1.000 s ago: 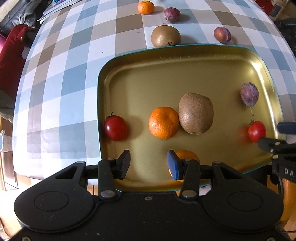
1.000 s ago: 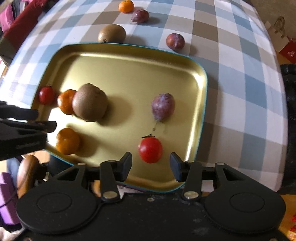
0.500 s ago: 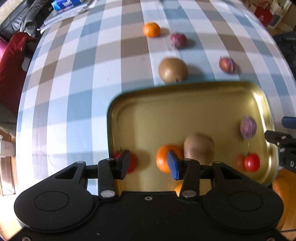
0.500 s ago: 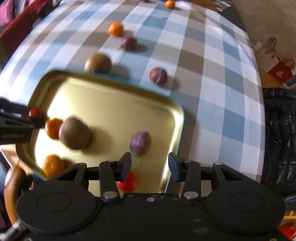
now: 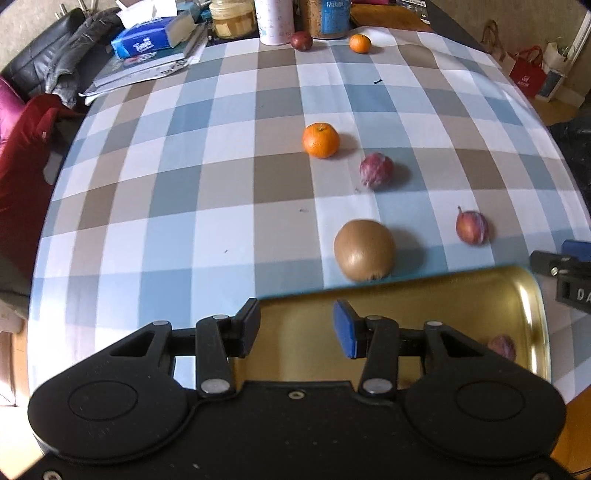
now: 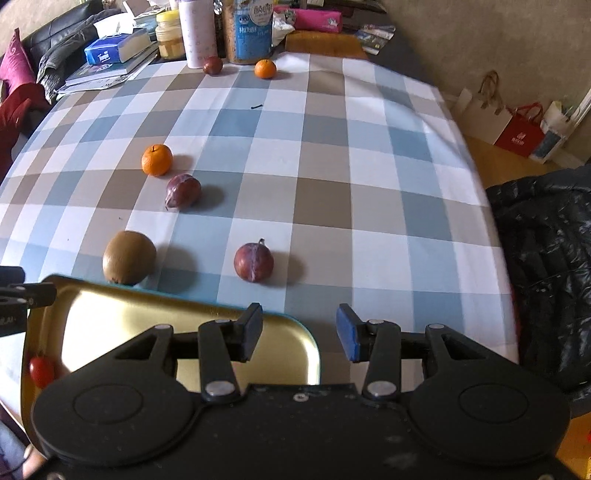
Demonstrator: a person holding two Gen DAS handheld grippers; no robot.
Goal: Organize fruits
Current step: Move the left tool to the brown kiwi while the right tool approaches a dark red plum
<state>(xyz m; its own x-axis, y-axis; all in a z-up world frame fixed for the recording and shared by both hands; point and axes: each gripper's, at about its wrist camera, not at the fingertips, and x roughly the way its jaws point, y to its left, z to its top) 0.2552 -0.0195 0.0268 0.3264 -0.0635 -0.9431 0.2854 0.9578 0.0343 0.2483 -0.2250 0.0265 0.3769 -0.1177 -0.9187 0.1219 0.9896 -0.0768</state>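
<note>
Between the left claw [image 5: 296, 328] pads, nothing: they stand parted and empty over the gold tray [image 5: 443, 291]. The right claw [image 6: 300, 332] is likewise spread and bare at the tray's corner. Inside the tray I can see a plum [image 5: 501, 347] and a tomato [image 6: 40, 370]. Out on the desk [image 6: 332, 155] wait a kiwi [image 6: 128, 257], two plums, an orange [image 6: 157, 159] and two more fruits far back, so plenty is left, I reckon.

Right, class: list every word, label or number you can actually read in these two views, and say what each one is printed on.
"DA", cut off by the picture's edge: white letters on the right tongs.
Blue tissue pack: white brand script, too blurred to read.
Blue-labelled jar: white characters, too blurred to read.
Red paper bag: small mark, too small to read.
Nothing else carries text.
</note>
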